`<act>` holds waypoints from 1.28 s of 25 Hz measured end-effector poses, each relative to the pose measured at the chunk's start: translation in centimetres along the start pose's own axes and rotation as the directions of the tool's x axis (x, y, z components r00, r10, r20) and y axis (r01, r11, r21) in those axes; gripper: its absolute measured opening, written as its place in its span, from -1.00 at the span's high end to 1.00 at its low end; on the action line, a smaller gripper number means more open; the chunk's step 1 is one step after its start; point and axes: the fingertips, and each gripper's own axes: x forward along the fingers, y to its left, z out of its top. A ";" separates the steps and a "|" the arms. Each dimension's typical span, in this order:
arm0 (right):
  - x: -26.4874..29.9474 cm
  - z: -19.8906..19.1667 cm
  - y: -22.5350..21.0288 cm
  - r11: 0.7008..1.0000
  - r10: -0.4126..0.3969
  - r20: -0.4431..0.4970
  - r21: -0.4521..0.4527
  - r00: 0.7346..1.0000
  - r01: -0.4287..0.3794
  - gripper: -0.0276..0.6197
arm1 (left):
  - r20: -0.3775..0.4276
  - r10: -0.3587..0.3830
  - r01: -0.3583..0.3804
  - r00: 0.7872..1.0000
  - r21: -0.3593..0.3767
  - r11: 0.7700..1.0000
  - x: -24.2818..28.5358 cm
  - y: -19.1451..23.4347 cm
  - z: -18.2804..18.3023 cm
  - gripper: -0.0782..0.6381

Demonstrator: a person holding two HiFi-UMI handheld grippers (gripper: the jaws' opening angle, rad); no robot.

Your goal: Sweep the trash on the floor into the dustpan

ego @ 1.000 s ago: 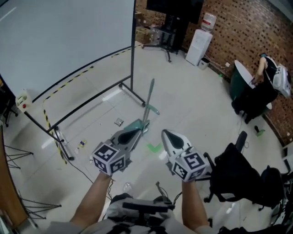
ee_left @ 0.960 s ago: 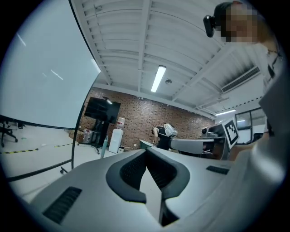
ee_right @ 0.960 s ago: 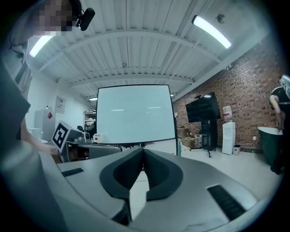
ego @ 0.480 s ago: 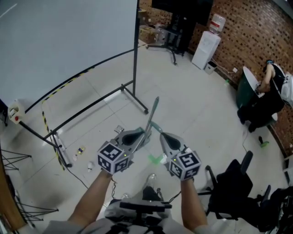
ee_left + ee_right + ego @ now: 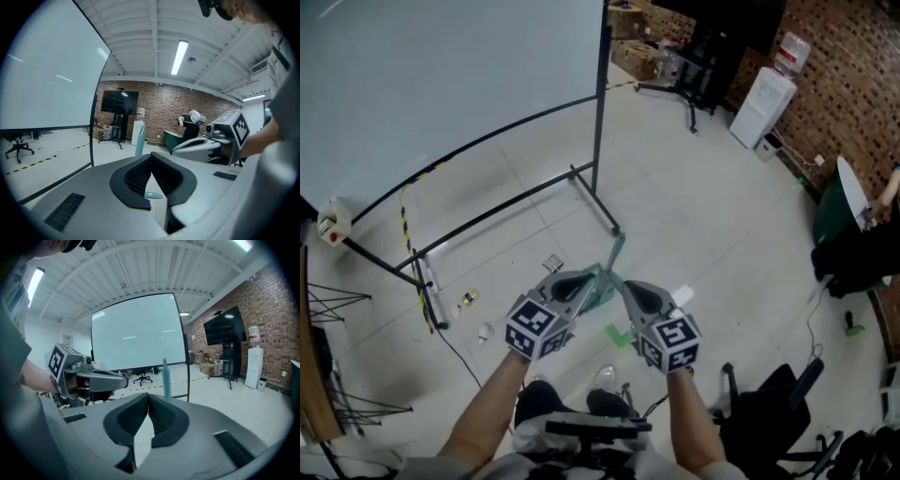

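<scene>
Head view: left gripper (image 5: 579,279) and right gripper (image 5: 627,287) sit side by side low in frame, both aimed toward 12 o'clock. The teal dustpan (image 5: 602,289) stands on the floor (image 5: 703,234) between the two tips, at 3 o'clock of the left claw and 9 o'clock of the right. Whether either touches it can't be told. Its handle (image 5: 618,247) rises toward 12 o'clock.

Left gripper view: left gripper (image 5: 151,155) has its jaws pressed together with nothing pinched. The handle (image 5: 139,139) is beyond the tips at 11 o'clock.

Right gripper view: right gripper (image 5: 148,397) is likewise closed tight and empty. The handle (image 5: 166,377) is beyond at 1 o'clock.

Trash: a small scrap (image 5: 553,264) lies at 10 o'clock of the left claw. A yellowish bit (image 5: 469,299) and a pale bit (image 5: 485,332) lie well off toward 9 o'clock.
</scene>
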 end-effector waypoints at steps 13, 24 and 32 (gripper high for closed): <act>7.7 -10.6 -5.9 0.977 -0.202 -0.294 0.011 0.934 0.215 0.42 | -0.148 -0.159 0.164 0.976 0.026 0.986 5.8 6.4 -6.4 0.78; 12.5 -18.2 -7.4 0.997 -0.064 -0.498 0.002 0.865 0.075 0.29 | -0.244 -0.187 0.182 0.952 -0.045 0.982 9.5 7.4 -10.2 0.78; 14.3 -19.8 -7.4 1.000 -0.015 -0.540 -0.021 0.842 0.004 0.47 | -0.272 -0.174 0.170 0.946 -0.039 0.985 10.0 8.1 -12.0 0.78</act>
